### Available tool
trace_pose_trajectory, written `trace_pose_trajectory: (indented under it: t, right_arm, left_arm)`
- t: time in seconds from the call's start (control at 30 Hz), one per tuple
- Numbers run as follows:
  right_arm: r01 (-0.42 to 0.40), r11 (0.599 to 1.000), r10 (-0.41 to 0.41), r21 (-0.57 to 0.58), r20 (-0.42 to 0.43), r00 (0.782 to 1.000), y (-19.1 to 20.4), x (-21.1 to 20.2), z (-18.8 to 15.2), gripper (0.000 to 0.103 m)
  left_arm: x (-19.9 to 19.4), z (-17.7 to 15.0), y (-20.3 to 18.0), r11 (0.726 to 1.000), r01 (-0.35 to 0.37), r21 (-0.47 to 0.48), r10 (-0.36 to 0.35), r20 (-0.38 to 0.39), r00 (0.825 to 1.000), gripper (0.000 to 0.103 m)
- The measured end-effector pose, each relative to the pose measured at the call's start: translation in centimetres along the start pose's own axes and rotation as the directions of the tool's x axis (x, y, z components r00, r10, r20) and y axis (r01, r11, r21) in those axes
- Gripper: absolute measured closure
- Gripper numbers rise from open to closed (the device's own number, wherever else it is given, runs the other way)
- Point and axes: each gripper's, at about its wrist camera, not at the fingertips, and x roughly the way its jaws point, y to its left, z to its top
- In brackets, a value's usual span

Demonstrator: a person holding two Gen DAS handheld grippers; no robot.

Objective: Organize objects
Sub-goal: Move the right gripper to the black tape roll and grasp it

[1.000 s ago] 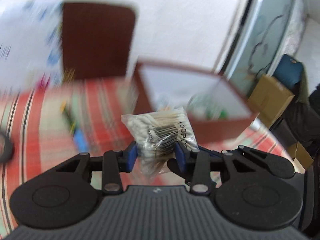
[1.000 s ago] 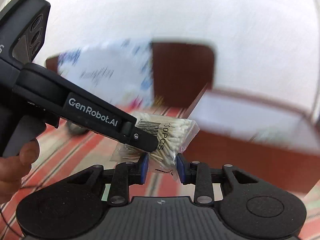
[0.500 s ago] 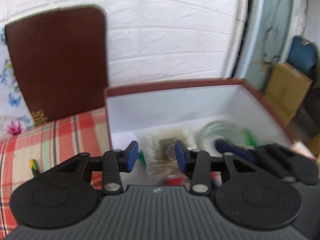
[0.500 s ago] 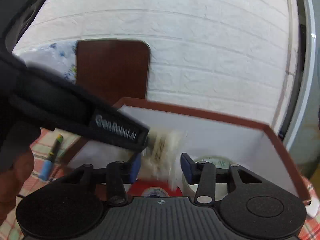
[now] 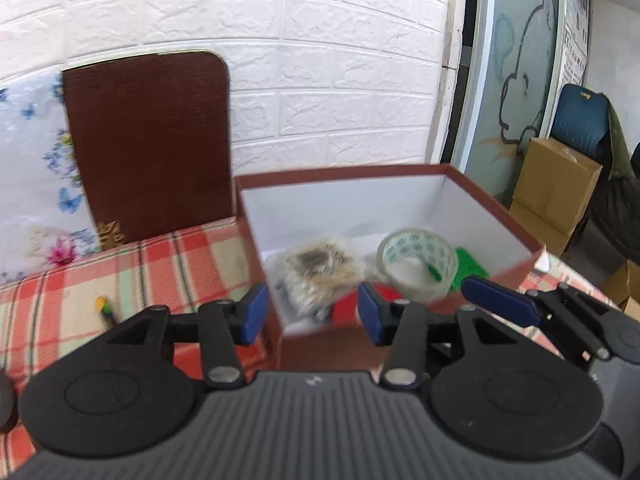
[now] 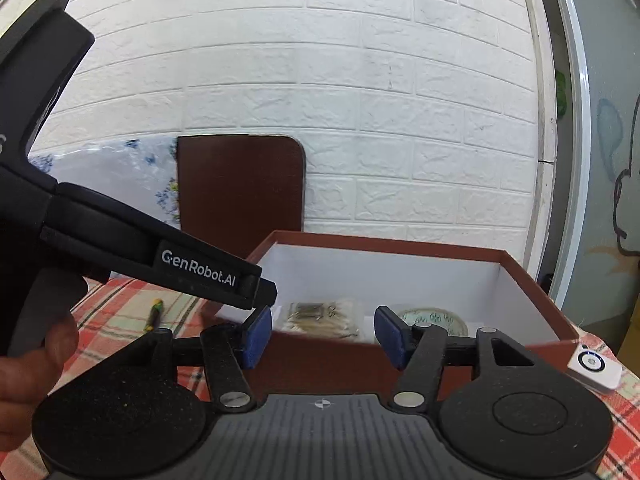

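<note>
Clear plastic bag of cotton swabs [image 5: 320, 270] lies inside the brown cardboard box w/ white lining [image 5: 496, 204], frame centre, beside the clear tape roll [image 5: 418, 258]. Left gripper [image 5: 310, 314] & right gripper [image 6: 324, 336]: both wide apart, holding nothing. Best: lift straight up, clear the rim. Bag blurred; box floor partly hidden; striped marker [image 5: 105, 308] cut off.

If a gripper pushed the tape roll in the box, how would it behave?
The tape roll looks like a rigid hollow ring, probably light. Lying tilted against the green item, it would likely slide rather than roll, stopped by the box wall.
</note>
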Motion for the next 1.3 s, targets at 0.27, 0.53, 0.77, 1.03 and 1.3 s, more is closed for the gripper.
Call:
trace_pose_trajectory:
  t: [0.27, 0.53, 0.77, 1.03, 1.3]
  right_arm:
    - [-0.086, 0.996, 0.086, 0.001, -0.125, 0.988, 2.1, -1.6, -2.7, 0.044]
    - [-0.189, 0.981, 0.19, 0.03, -0.276, 0.942, 4.4, -1.4, -5.3, 0.044]
    - [-0.232, 0.973, 0.219, 0.009, -0.366, 0.904, 6.6, -0.4, -6.3, 0.043]
    - [-0.285, 0.957, 0.243, -0.053, -0.389, 0.889, 9.6, 0.4, -6.3, 0.039]
    - [-0.416, 0.9, 0.34, -0.129, -0.389, 0.856, 15.0, 2.6, -5.2, 0.04]
  left_arm:
    - [-1.0, -4.5, 2.0, 0.994, -0.077, -0.073, 0.066, -0.143, 0.987, 0.049]
    - [-1.3, -8.5, 5.0, 0.97, -0.215, -0.115, 0.178, -0.268, 0.947, 0.049]
    - [-2.1, -10.6, 8.8, 0.935, -0.321, -0.149, 0.266, -0.303, 0.915, 0.047]
    - [-3.8, -11.7, 12.5, 0.897, -0.411, -0.161, 0.36, -0.272, 0.893, 0.044]
    - [-7.3, -14.1, 20.2, 0.799, -0.559, -0.221, 0.516, -0.224, 0.827, 0.036]
